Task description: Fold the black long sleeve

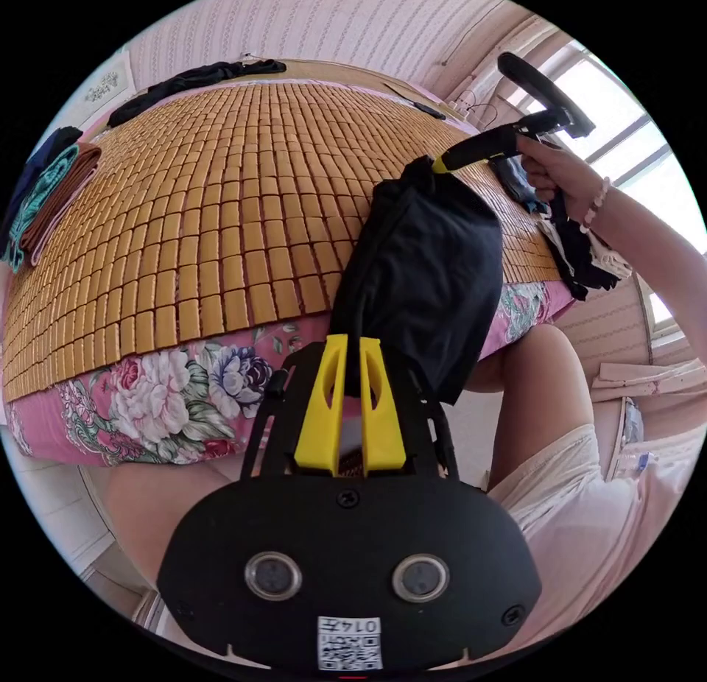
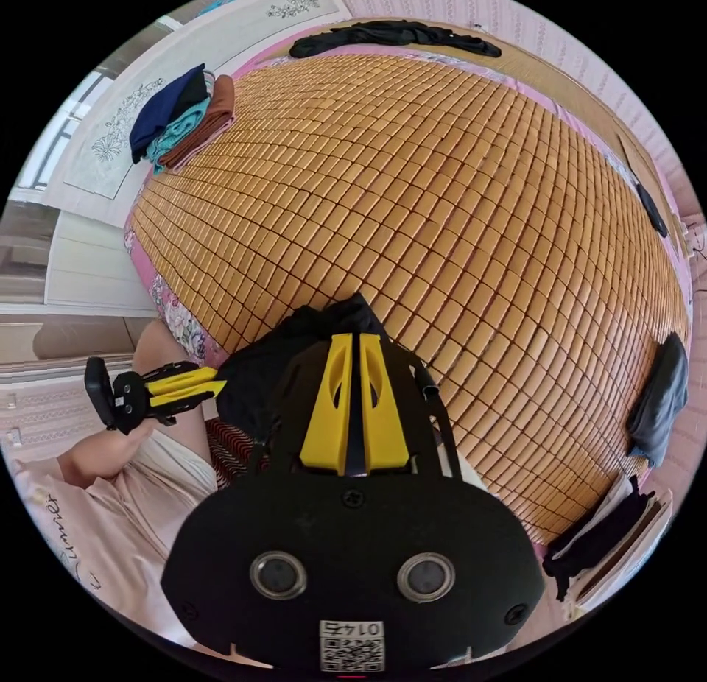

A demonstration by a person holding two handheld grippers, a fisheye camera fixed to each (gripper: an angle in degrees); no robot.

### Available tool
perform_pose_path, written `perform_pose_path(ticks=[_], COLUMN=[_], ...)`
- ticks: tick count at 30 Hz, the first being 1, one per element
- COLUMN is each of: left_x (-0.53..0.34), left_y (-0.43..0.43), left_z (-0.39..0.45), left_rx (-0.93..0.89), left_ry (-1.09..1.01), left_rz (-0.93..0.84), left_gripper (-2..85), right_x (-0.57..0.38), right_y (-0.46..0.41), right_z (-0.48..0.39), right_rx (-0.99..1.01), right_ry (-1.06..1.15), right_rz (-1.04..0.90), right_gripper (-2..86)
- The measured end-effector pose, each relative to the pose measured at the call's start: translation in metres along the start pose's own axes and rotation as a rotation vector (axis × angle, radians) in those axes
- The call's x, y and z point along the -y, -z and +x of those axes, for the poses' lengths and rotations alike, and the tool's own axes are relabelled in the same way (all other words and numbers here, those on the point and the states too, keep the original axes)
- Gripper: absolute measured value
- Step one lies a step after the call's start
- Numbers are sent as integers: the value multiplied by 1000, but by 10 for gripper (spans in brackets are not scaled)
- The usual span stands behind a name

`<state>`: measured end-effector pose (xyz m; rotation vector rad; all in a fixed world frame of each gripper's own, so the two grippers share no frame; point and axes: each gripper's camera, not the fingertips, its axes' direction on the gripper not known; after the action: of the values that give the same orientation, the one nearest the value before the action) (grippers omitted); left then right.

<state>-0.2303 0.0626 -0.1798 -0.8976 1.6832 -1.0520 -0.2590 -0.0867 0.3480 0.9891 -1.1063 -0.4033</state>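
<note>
Left gripper (image 1: 352, 343) nearest the lens in the left gripper view: yellow plastic jaws on a black frame, drawn nearly together with a thin strip of the black long sleeve (image 1: 427, 284) pinched between the tips. The garment hangs from there up to the right gripper (image 1: 440, 164), whose yellow tip meets the cloth's upper corner; a hand (image 1: 563, 174) grips its black handle. Whether those jaws clamp cannot be told from this angle. In the right gripper view, the right gripper (image 2: 353, 343) has its jaws close together with dark fabric in the narrow slot and the black long sleeve (image 2: 283, 358) bunched just past the tips, at the bed's near edge. The left gripper (image 2: 210, 385) shows at the side there, tips touching the same cloth. Garment: matte black, soft, folded into a slack bundle with rounded creases, held above the edge of the bamboo mat (image 1: 221, 218). Mat is small glossy amber tiles in a grid, lying on a pink floral sheet (image 1: 162, 402). Folded stack of clothes (image 2: 184, 118) at a far corner; a dark garment (image 2: 394, 37) along the far edge.
</note>
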Motion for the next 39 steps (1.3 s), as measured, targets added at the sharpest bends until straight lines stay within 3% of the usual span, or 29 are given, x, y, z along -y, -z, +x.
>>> perform_pose_path(ticks=[7, 12, 18, 19, 22, 27, 30, 34, 39], left_x=[-15, -16, -5, -4, -2, 4, 10, 13, 12], left_y=[38, 43, 3, 3, 7, -4, -20, -22, -16], left_z=[1, -1, -8, -7, -5, -4, 0, 9, 13], left_rx=[-74, -32, 7, 22, 41, 11, -2, 51, -57], left_ry=[-65, -14, 60, 72, 100, 109, 101, 60, 25], left_rz=[67, 68, -26, -13, 36, 46, 11, 25, 79], left_gripper=[-5, -2, 27, 39, 74, 123, 124, 74, 25], right_x=[28, 49, 72, 72, 67, 52, 34, -21, -109], right_y=[22, 15, -26, -30, -30, -24, -5, 49, 100], right_z=[-21, -42, -58, -57, -50, -54, -59, -60, -52], right_rx=[94, 124, -95, -123, 47, 31, 13, 90, 198], right_ry=[119, 148, 128, 127, 147, 199, 231, 307, 308], right_rz=[39, 37, -114, -134, -138, -159, -114, 85, 240], right_gripper=[-1, 8, 153, 152, 117, 67, 43, 28, 22])
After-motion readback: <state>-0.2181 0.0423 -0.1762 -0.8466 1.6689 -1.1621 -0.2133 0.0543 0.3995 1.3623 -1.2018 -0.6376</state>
